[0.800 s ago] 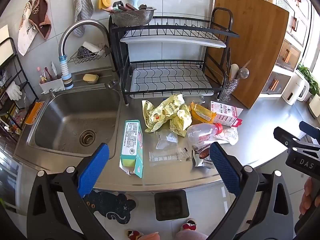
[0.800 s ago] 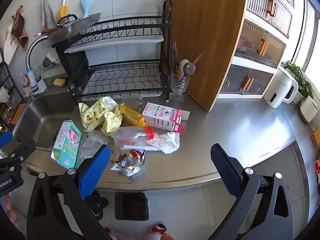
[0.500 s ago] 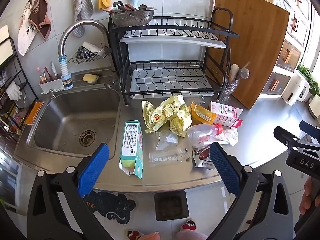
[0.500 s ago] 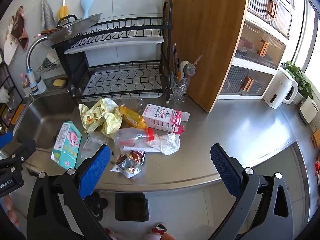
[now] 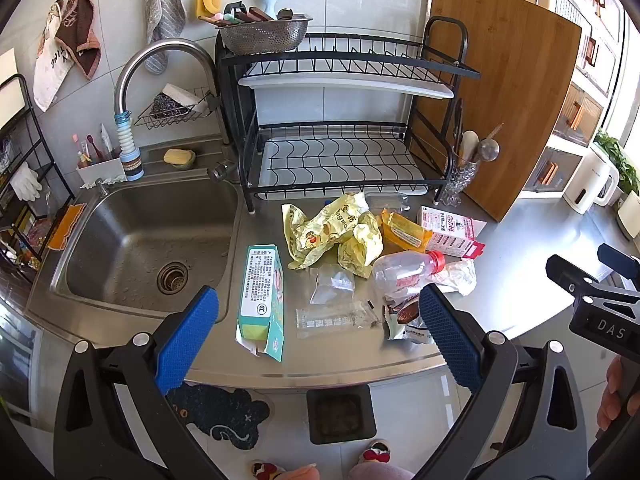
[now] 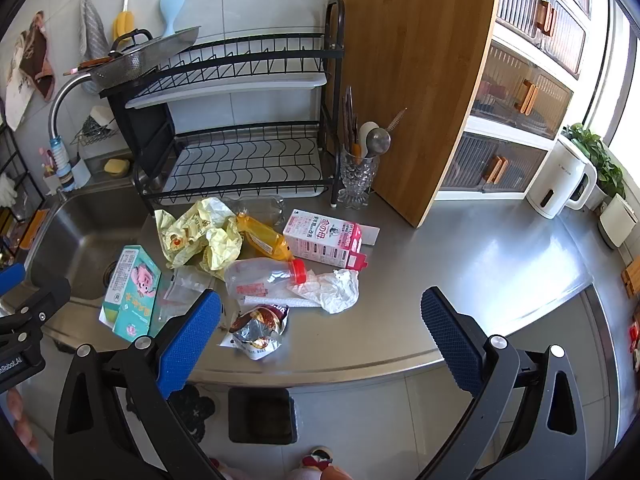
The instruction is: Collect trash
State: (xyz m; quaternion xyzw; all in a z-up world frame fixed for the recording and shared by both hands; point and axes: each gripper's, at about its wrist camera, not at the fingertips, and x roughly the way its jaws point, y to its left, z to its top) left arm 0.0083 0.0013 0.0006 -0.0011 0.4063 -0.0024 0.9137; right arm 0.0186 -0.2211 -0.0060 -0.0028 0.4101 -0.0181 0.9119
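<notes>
A brushed stainless-steel surface [image 6: 480, 264] runs along a tiled kitchen wall, with a steel sink [image 5: 132, 240] sunk into it beyond the left gripper's left jaw and a black wire dish rack [image 5: 340, 152] standing behind the litter. A tall bamboo cutting board [image 6: 412, 80] leans upright to the right of the rack, a cut-glass utensil cup [image 6: 358, 180] at its foot, and a white kettle [image 6: 560, 180] sits far off to the right by a window.

The left gripper [image 5: 318, 336] hovers with its jaws spread wide and nothing between the ribbed blue pads. Just ahead of them lie a flat teal carton [image 5: 260, 292] (torn open at the near end) and a clear crinkled wrapper [image 5: 336, 316]. The right gripper [image 6: 320, 336] is likewise wide open and empty, held above the surface's front edge.

The trash is bunched ahead of both pairs of jaws: crumpled yellow bags [image 6: 200, 236], an orange pouch [image 6: 262, 238], a pink-and-white carton [image 6: 326, 238] lying on its side, a squashed clear plastic bottle [image 6: 260, 276] with a red cap, a balled white tissue [image 6: 334, 288], and a shiny foil wrapper [image 6: 256, 330] nearest the right gripper's left jaw. Below the surface's edge, on the tiled floor, stands a small black bin [image 6: 262, 414], between the jaws in both views.
</notes>
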